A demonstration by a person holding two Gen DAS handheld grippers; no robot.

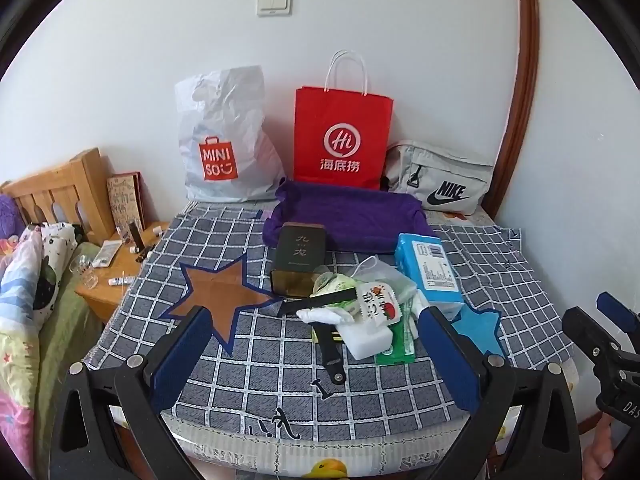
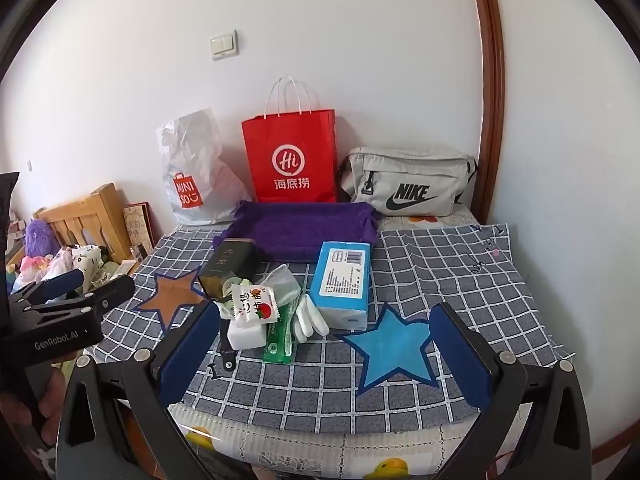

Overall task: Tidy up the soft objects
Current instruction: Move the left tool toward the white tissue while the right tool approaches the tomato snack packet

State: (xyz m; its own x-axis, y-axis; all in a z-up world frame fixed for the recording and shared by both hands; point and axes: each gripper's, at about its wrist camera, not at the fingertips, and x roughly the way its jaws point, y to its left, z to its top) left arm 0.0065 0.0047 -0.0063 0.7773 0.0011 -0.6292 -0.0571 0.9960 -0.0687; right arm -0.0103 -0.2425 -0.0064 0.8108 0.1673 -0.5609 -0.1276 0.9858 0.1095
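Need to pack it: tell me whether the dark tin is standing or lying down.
Lying down. The dark tin rests on its long side on the checked cloth, lettered face up.

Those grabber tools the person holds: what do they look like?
Each is a black frame with two flat fingers faced in dark blue ribbed pads and silver bolts at the hinges. The left gripper has "GenRobot.AI" printed in white on its body. No cables or sleeves show.

We see a grey cloth [image 2: 420,280] checked with white lines, bearing a brown star [image 2: 172,294] and a blue star [image 2: 394,350], both edged in dark blue; a purple tray [image 2: 304,228]; a red paper bag [image 2: 292,156] with white logo; a light-blue tissue pack [image 2: 342,280]; a pale grey pouch [image 2: 408,186] with black lettering; our gripper pads [image 2: 186,354] are dark blue.
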